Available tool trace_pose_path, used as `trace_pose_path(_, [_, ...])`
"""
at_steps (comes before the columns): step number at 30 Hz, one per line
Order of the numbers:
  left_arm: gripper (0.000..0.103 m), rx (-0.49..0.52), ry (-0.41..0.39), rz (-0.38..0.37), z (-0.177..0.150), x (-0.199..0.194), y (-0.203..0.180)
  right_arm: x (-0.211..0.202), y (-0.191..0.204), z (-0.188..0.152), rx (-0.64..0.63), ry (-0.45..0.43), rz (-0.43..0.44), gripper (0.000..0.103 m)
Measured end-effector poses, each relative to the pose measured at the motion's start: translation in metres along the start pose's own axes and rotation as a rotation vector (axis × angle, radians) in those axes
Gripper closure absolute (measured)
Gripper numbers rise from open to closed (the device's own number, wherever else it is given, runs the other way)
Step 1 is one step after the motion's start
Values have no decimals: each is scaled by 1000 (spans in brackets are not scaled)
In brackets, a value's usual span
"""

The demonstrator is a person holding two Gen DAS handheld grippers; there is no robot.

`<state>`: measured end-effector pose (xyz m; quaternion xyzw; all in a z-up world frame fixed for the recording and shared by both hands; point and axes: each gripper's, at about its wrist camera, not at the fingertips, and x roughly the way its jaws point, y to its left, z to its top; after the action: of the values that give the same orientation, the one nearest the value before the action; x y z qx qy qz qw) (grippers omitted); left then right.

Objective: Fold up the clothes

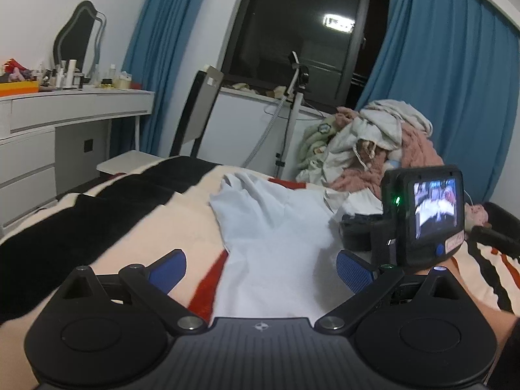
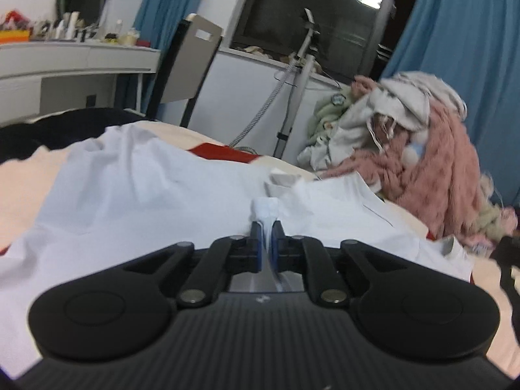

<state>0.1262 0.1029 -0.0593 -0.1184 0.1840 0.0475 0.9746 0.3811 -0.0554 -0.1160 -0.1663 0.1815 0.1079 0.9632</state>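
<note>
Fabric of a pale white, wrinkled cotton shirt [image 2: 136, 188], spread across the cream, black and red patterned bed blanket [image 1: 107, 214], rumpled rather than flat, collar end toward the far side. Right black two-finger gripper [image 2: 266, 240] pressed together on a small bunched fold of that shirt, white cloth squeezed between the 2 blue pads [image 2: 257, 243] and poking out just past the tips. Same right gripper seen from the left wrist view [image 1: 422, 217] as a black body with a small lit screen, sitting at the shirt's right edge. Left black two-finger gripper [image 1: 261, 268] spread wide, blue-padded fingers [image 1: 169, 269] well apart, nothing between them but the shirt's near portion lying on the blanket below; whether touching the cloth, cannot tell. Heap of unfolded laundry [image 1: 373, 139] at the far right of the bed, pink fuzzy knit, pale green and off-white pieces tangled together, just beyond the shirt. Grey-backed chair [image 1: 201, 110] beside the bed's far left corner, white dressing table [image 1: 71, 113] with bottles and a wavy-edged mirror [image 1: 78, 35] behind it. Blue curtains [image 1: 438, 74] either side of a dark window [image 1: 299, 22], white stand [image 1: 294, 97] in front of it.
</note>
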Motion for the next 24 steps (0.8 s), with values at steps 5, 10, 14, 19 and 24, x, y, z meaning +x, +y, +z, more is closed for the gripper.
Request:
trace_pose_path(5, [3,6,-24,-15,2,-11,-2,-9,-5,-3,70,19,101,92])
trace_pose_path(10, [3,47,-36,-28,1,-19,-10,-42,-36,2,220,-12,92,50])
trace_pose_path(14, [3,80,-45,-38,0,-26,-16,-96,-61,1,340,-81,54,27])
trace_pose_path(19, [3,124,-56,-74,-4,-42,-27,-177,-79,-5,372,-120,4,27])
trace_pose_path(24, [3,169,-54,-123,-9,-66,-43,-263,-85,-18,401,-163,-28,27])
